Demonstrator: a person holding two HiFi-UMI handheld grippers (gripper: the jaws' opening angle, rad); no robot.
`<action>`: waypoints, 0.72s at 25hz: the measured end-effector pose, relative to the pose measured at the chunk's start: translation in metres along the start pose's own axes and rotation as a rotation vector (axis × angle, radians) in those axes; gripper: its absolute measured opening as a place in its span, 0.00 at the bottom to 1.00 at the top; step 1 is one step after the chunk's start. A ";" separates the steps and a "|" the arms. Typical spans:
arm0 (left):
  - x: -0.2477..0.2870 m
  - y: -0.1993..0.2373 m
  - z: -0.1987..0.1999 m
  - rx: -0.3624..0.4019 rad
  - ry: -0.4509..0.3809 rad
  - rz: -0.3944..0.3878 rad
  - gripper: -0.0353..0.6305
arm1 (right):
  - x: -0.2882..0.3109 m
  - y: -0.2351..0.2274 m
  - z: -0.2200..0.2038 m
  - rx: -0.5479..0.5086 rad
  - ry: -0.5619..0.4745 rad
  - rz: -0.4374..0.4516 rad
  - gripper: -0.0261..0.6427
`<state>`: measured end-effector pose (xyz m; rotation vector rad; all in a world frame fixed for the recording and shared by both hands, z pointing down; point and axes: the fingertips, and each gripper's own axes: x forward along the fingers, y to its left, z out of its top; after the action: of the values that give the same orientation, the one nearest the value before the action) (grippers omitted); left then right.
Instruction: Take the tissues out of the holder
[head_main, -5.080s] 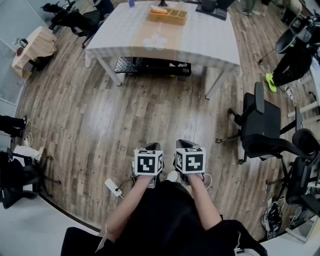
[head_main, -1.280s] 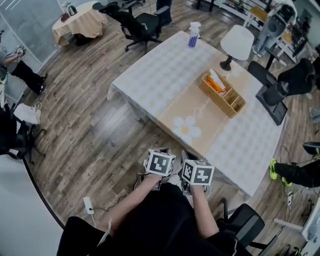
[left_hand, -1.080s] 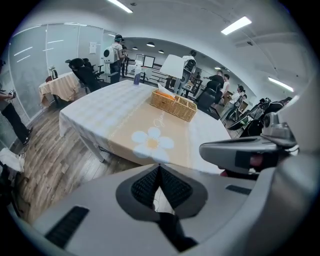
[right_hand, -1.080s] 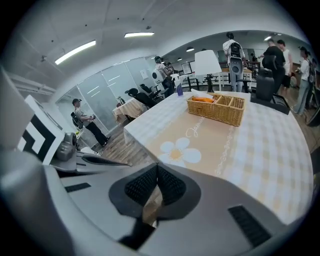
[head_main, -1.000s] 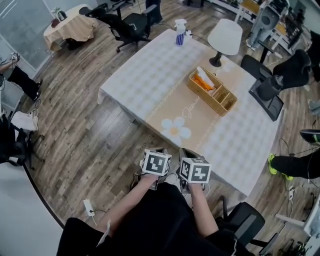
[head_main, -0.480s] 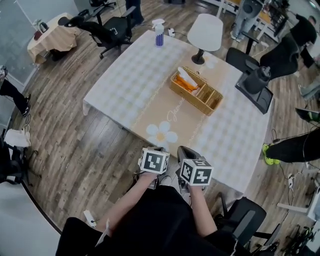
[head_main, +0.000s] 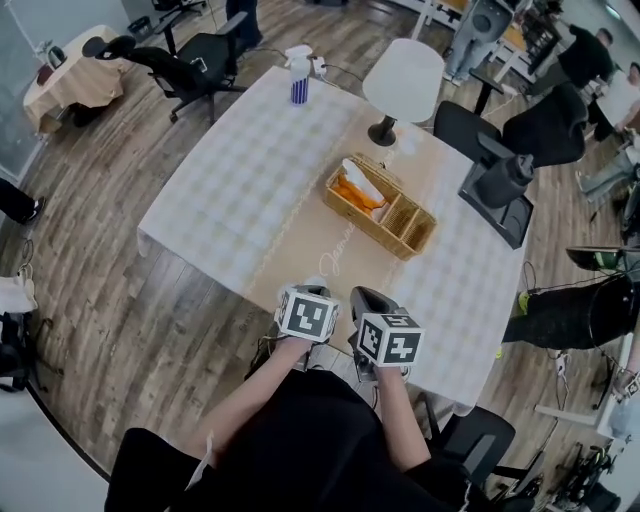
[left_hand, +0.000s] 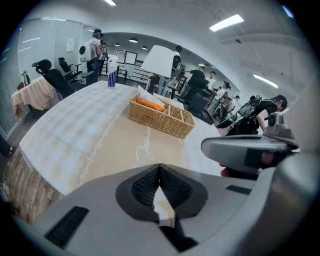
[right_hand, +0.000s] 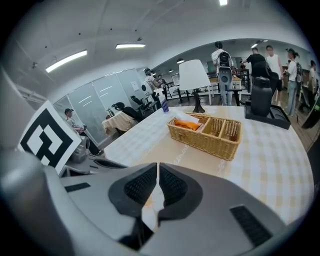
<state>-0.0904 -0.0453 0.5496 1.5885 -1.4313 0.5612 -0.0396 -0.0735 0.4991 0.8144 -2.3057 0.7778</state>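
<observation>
Pointing down over the near edge of the bench (head_main: 215, 215), the left gripper (left_hand: 159, 168) and the right gripper (right_hand: 157, 166) are held side by side. Each has its fingers pressed together at the tips, with nothing caught between them. The wicker holder (right_hand: 202, 137) stands on the bench's tan runner (head_main: 330, 250), well beyond both pairs of fingers. It is straight ahead of the left fingers, and ahead and a little to the right of the right ones. The tissues (right_hand: 187, 121), orange packs with a white one on top, lie in the holder's end compartment, the leftmost one as seen from the fingers. Farther beyond the holder stands a white lamp (head_main: 402, 78). A spray bottle (head_main: 298, 78) stands far ahead and off to the left of the fingers.
</observation>
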 end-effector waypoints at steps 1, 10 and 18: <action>0.003 0.001 0.011 -0.002 -0.002 -0.007 0.05 | 0.003 -0.002 0.010 -0.001 0.001 -0.001 0.06; 0.023 0.034 0.051 -0.005 -0.009 -0.025 0.05 | 0.049 -0.006 0.039 -0.064 0.071 0.009 0.10; 0.034 0.052 0.077 -0.021 0.001 -0.031 0.05 | 0.074 -0.013 0.065 -0.076 0.091 0.021 0.19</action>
<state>-0.1493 -0.1244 0.5557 1.5911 -1.4050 0.5274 -0.0990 -0.1522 0.5088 0.7077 -2.2520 0.7174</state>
